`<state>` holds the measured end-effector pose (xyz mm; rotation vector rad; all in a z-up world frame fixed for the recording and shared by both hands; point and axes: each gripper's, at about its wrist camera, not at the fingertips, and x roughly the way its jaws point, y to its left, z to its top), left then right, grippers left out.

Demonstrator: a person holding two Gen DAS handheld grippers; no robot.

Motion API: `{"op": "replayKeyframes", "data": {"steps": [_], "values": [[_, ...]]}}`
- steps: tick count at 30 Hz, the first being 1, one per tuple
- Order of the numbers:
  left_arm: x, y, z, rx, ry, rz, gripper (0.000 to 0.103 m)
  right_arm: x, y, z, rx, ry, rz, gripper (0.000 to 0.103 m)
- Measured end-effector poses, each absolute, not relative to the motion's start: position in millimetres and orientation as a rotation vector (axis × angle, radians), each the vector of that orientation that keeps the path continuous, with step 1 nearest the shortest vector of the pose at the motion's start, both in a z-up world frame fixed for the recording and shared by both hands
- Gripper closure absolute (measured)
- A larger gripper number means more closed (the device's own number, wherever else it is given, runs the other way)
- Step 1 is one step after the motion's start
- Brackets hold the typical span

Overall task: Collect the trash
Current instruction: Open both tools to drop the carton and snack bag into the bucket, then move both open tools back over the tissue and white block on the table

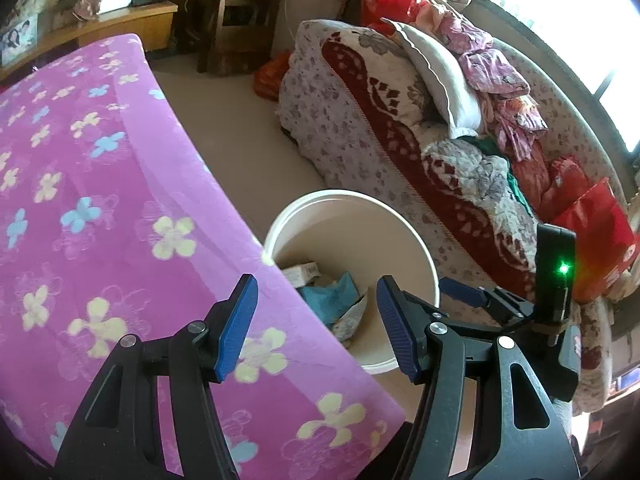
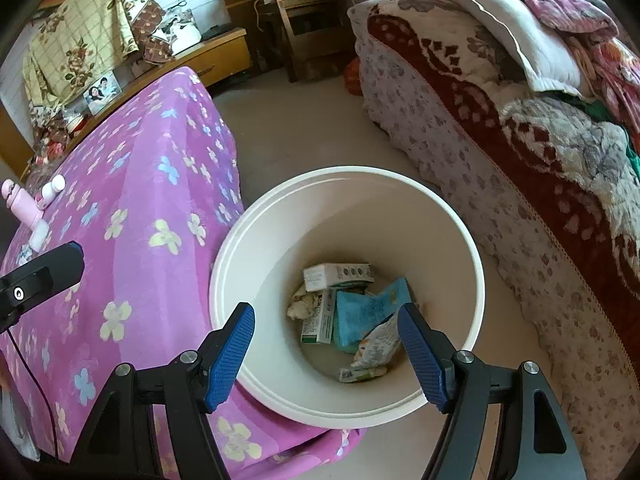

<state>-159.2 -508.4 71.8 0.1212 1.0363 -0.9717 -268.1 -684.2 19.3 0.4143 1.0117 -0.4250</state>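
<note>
A white bin stands on the floor between the purple-covered table and the bed. Inside lie a white carton, a blue packet, a printed pouch and crumpled paper. My right gripper hangs over the bin's mouth, open, with nothing between its blue pads. My left gripper hovers over the table's edge beside the bin, also open and empty. The table hides part of the bin in the left wrist view; the blue packet still shows.
A purple flowered cloth covers the table on the left, with a pink bottle and a small white item on its far side. A bed piled with blankets runs along the right. A wooden chair stands behind.
</note>
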Motion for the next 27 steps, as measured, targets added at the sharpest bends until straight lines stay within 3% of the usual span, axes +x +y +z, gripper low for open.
{"op": "replayKeyframes", "data": {"steps": [27], "values": [[-129, -392, 67, 0.121, 0.965, -0.690, 0.043, -213, -584, 52, 0.259, 0.997, -0.268, 0.031]]}}
